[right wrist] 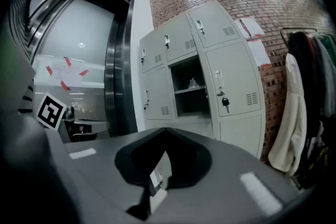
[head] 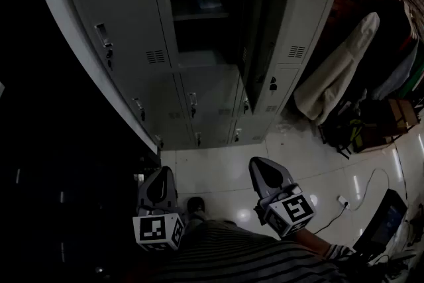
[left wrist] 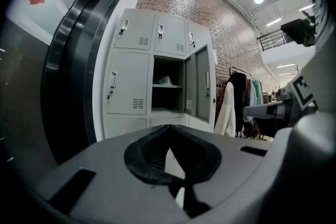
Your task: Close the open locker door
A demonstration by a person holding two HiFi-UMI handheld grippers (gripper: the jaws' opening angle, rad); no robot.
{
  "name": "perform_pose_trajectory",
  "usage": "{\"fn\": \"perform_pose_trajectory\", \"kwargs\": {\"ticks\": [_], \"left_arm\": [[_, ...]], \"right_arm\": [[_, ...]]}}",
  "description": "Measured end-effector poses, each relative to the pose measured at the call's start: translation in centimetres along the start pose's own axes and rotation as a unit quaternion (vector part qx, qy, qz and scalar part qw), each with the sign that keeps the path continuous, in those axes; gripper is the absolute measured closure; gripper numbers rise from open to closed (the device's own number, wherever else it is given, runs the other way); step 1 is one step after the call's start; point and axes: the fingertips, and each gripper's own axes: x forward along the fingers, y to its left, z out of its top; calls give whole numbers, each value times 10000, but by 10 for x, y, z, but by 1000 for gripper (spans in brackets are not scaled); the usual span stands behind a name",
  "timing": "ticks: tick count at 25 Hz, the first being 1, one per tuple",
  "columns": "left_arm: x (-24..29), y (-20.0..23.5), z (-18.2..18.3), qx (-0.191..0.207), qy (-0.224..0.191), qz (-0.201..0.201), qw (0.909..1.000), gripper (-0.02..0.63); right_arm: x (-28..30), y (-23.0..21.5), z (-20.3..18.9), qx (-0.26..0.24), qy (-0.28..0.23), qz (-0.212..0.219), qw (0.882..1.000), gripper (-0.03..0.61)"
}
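A bank of grey lockers (head: 126,30) stands ahead. Its middle compartment (head: 202,16) is open, and a pale item lies on the inner shelf. The compartment's door (head: 268,30) swings out toward me on its right side. In the left gripper view the door (left wrist: 199,84) stands out beside the dark compartment (left wrist: 168,86). The right gripper view shows the same opening (right wrist: 189,89). My left gripper (head: 163,172) and right gripper (head: 260,164) hang low over the floor, well short of the lockers. Both are shut with nothing held.
A white coat (head: 338,69) and dark clothes hang on a rack to the right, with bags and a cardboard box (head: 397,113) below. A cable with a plug (head: 342,201) lies on the shiny floor. A dark curved wall (head: 40,142) is on the left.
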Motion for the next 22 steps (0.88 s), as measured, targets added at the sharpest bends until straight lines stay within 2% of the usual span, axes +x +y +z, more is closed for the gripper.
{"fn": "perform_pose_trajectory", "kwargs": {"ticks": [5,10,16,19,22], "left_arm": [[32,19,1,-51,5,-163,9999,611],[75,44,8,34,148,-553,9984,611],[123,72,21,93,39,-951,9954,611],[139,74,24,13,51,-1027,9947,611],[146,68,26,104,147,-1121,9935,611]], "right_arm": [[33,-16,10,-89,-106,-178,9997,577],[72,-12,24,47,-275,-334,9991,577],[91,-55,52,14,-613,-1288,9898,577],[89,-82,66,-55,-815,-1666,9826,577],[79,-111,85,-163,-1027,-2098,9722,577]]}}
